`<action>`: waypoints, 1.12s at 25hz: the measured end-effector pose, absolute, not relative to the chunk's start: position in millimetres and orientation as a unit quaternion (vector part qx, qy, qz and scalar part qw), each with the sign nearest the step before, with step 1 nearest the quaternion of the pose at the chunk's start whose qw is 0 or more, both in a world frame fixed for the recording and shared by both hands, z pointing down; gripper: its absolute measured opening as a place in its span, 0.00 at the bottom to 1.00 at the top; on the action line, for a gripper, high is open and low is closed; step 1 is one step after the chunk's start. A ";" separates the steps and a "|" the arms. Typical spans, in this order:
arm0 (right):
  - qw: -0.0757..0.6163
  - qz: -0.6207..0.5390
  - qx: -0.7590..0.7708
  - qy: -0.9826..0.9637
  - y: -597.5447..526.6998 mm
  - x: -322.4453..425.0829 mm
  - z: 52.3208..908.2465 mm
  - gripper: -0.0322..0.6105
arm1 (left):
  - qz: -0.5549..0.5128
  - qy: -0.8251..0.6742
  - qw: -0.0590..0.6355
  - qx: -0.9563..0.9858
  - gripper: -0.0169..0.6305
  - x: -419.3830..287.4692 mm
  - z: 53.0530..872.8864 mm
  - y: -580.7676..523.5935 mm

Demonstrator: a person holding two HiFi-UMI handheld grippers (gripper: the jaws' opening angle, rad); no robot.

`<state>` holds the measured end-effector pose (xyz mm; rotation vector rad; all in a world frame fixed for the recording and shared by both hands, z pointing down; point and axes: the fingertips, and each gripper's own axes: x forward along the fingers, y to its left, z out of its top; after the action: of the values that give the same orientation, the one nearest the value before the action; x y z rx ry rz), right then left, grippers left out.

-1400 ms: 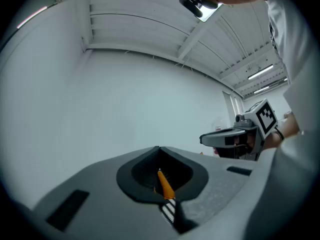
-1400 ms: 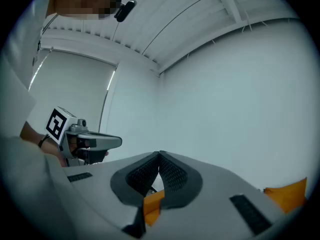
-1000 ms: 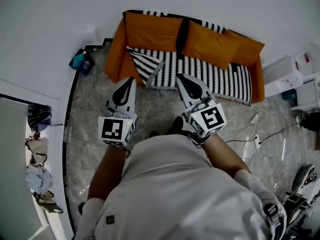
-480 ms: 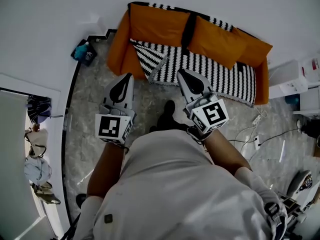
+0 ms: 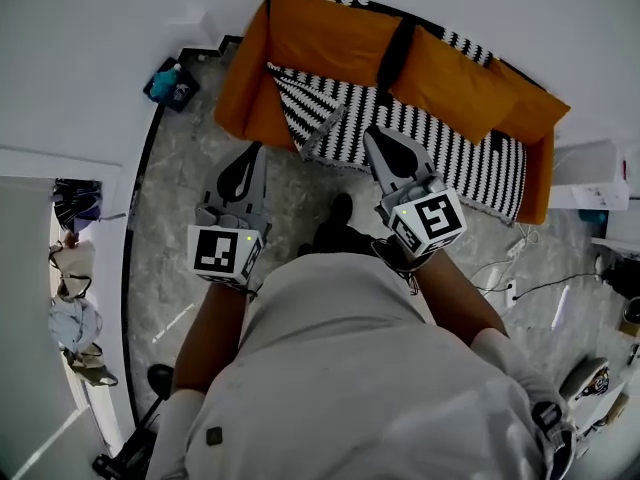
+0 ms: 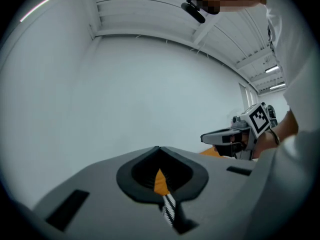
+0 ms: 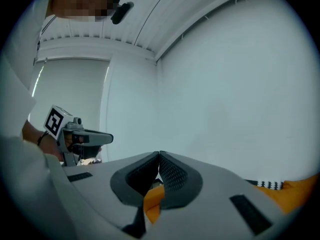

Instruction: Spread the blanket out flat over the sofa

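Note:
An orange sofa (image 5: 250,88) stands against the far wall. A black-and-white striped blanket (image 5: 440,148) lies over its seat, with one corner (image 5: 305,108) folded back at the left end and a strip over the backrest (image 5: 470,46). My left gripper (image 5: 254,148) and right gripper (image 5: 375,133) hang side by side above the floor, short of the sofa's front edge. Both are shut with nothing between the jaws. The left gripper view shows its tips (image 6: 159,148) meeting, and the right gripper view shows the same (image 7: 159,154). Neither touches the blanket.
Two orange cushions (image 5: 455,78) lean on the backrest. A blue object on a dark box (image 5: 168,83) sits left of the sofa. White furniture (image 5: 600,178) and floor cables (image 5: 510,278) are to the right. Bags (image 5: 75,318) hang at the far left.
The person has stepped closer to the sofa, which now sits further right in the head view. Both grippers stay shut and keep their spacing.

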<state>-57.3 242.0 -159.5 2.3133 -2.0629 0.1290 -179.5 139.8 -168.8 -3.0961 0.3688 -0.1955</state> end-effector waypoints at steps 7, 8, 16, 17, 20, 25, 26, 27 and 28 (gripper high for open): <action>0.019 0.065 0.745 -0.664 221.1 20.2 -141.1 0.09 | -0.075 0.126 -0.002 -0.989 0.04 -111.2 -151.3 112.1; 0.018 0.068 0.744 -0.664 219.2 30.3 -139.6 0.09 | -0.078 0.129 -0.003 -0.989 0.04 -102.6 -149.8 108.8; 0.041 0.083 0.726 -0.682 200.4 78.7 -117.2 0.09 | -0.107 0.135 -0.012 -0.985 0.04 -53.0 -132.0 94.1; 0.041 0.087 0.725 -0.682 198.0 82.4 -113.3 0.09 | -0.109 0.134 -0.010 -0.985 0.04 -48.1 -130.5 90.7; 0.039 0.104 0.728 -0.677 189.3 92.4 -96.9 0.09 | -0.114 0.130 -0.010 -0.985 0.04 -37.0 -123.7 77.9; 0.056 0.115 0.739 -0.661 169.3 111.0 -72.1 0.09 | -0.130 0.096 -0.008 -0.987 0.04 -12.8 -102.9 54.6; 0.064 0.115 0.740 -0.660 164.5 113.1 -65.5 0.09 | -0.138 0.087 -0.008 -0.987 0.04 -8.0 -96.4 49.9; 0.073 0.115 0.740 -0.659 159.6 114.2 -57.5 0.09 | -0.149 0.079 -0.009 -0.986 0.04 -4.1 -87.9 45.5; 0.079 0.117 0.739 -0.659 154.4 115.1 -48.0 0.09 | -0.164 0.072 -0.009 -0.984 0.04 -1.0 -77.6 40.9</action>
<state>115.1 154.4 -48.0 2.2100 -1.9726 0.3496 -1.0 40.9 -77.6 -3.1093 0.2261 -0.5178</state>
